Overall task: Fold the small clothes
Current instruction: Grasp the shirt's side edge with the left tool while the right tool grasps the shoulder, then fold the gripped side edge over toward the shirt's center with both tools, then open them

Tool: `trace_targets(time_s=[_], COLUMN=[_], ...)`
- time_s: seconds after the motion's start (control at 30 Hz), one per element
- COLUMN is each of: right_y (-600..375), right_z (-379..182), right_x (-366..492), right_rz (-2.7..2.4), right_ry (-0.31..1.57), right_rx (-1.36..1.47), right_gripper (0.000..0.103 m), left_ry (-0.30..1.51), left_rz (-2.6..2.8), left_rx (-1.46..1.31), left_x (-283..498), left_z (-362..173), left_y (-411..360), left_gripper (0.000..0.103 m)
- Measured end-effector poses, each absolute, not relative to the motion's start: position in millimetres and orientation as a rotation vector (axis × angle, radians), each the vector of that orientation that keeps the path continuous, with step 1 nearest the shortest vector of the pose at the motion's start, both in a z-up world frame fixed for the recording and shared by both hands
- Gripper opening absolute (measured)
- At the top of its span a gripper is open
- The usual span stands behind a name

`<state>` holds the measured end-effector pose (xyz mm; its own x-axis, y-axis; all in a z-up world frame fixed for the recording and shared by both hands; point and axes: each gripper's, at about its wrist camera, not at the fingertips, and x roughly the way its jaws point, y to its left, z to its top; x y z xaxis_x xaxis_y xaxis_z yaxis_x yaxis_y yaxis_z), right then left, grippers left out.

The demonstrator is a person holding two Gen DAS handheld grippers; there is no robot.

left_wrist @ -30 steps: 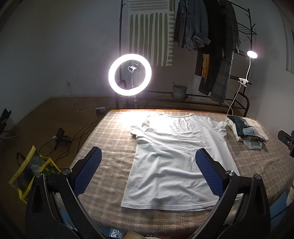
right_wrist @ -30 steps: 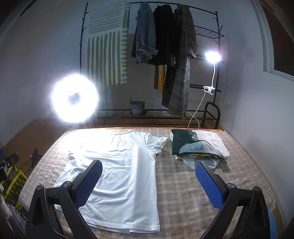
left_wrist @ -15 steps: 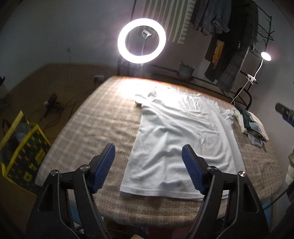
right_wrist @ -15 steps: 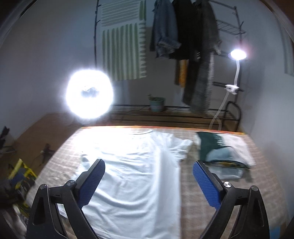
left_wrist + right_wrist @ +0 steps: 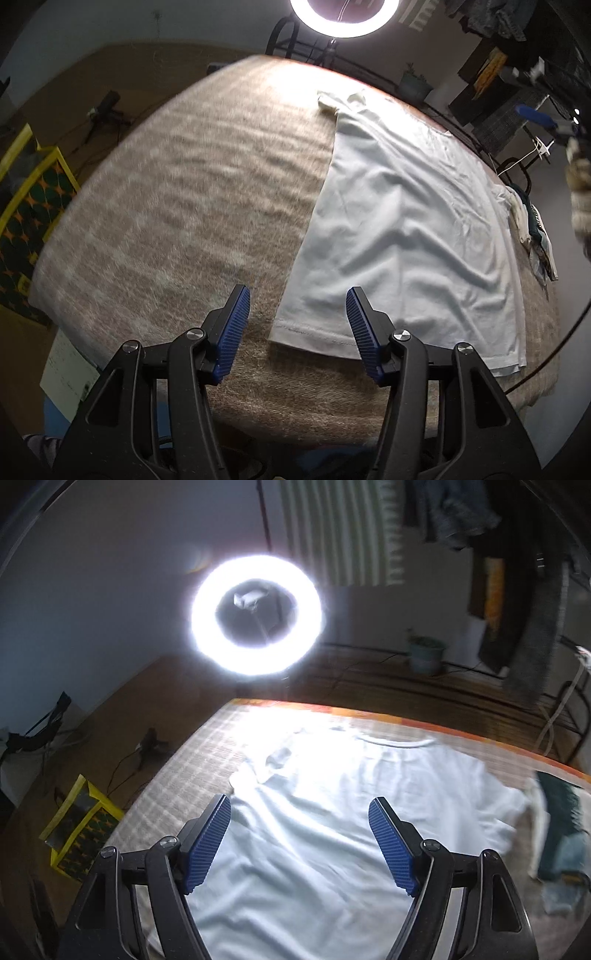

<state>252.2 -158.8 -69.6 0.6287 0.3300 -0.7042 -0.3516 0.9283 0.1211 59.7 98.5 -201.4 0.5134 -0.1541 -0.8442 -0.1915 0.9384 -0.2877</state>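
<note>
A white T-shirt [image 5: 402, 221] lies flat on the checked tablecloth [image 5: 177, 206], collar toward the ring light. My left gripper [image 5: 298, 308] is open and empty, low over the shirt's near left hem corner [image 5: 280, 332]. My right gripper [image 5: 300, 821] is open and empty, above the shirt [image 5: 351, 812], facing its left sleeve [image 5: 258, 771] and collar. The right gripper's blue pad also shows far right in the left wrist view [image 5: 535, 115].
A ring light [image 5: 256, 614] stands behind the table's far edge. A pile of folded clothes [image 5: 561, 823] lies at the table's right side. A yellow-trimmed bag [image 5: 29, 206] sits on the floor to the left. A clothes rack [image 5: 517, 572] is behind.
Both grippers have moved forward and down toward the shirt. The left one has dropped to the near left hem corner. The right one has swung left over the shirt. Both jaws have narrowed but stay open.
</note>
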Motion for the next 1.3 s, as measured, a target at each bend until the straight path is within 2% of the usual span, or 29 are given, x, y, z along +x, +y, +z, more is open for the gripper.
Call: trace_targets(time_s=[0.17,0.4,0.43,0.5,0.53,0.57,0.6,0.67,0.9,1.03,1.1,1.17,1.23,1.3], right_y=[-114,-56,-48,-33,-26,-19,-11,2,42,54,59,61,57,50], right_z=[-100,-141,-148,-163,-171,-179,-187,-201,-245,-262,-264,-263,-260,-255], right_x=[299,357,366,384,391,400,408,423,459,466,465,464,466,470], right_rz=[0.435,0.476,0.483,0.484,0.482,0.476,0.470,0.462,0.444,0.403,0.379,0.371,0.391,0.420], right_ry=[0.878,0.974,0.992,1.027,1.040,1.053,1.066,1.091,1.186,1.211,1.205,1.193,1.196,1.200], right_rx=[-0.032,-0.048,-0.044,-0.043,-0.046,-0.053,-0.062,-0.079,-0.160,-0.255,-0.313,-0.363,-0.361,-0.320], right_gripper=[0.072,0.072,0.072,0.072,0.072,0.072,0.072,0.072,0.071,0.061,0.047,0.017,0.005,0.003], left_ry=[1.079,1.113,1.107,1.099,1.094,1.094,1.099,1.097,1.078,1.065,1.058,1.051,1.041,1.029], left_rz=[0.010,0.027,0.033,0.049,0.050,0.043,0.025,0.001,-0.080,-0.088,-0.092,-0.096,-0.103,-0.105], left_rx=[-0.358,-0.391,-0.377,-0.362,-0.368,-0.381,-0.416,-0.458,-0.525,-0.526,-0.527,-0.517,-0.506,-0.496], left_x=[66,75,77,78,79,80,81,83,83,83,82,82,80,77], left_z=[-216,-235,-236,-236,-236,-237,-238,-240,-235,-230,-228,-225,-222,-219], left_y=[91,91,90,89,90,91,93,94,90,88,87,85,83,82], left_gripper=[0.056,0.056,0.053,0.040,0.028,0.011,0.005,0.001,0.000,0.000,0.000,0.000,0.000,0.000])
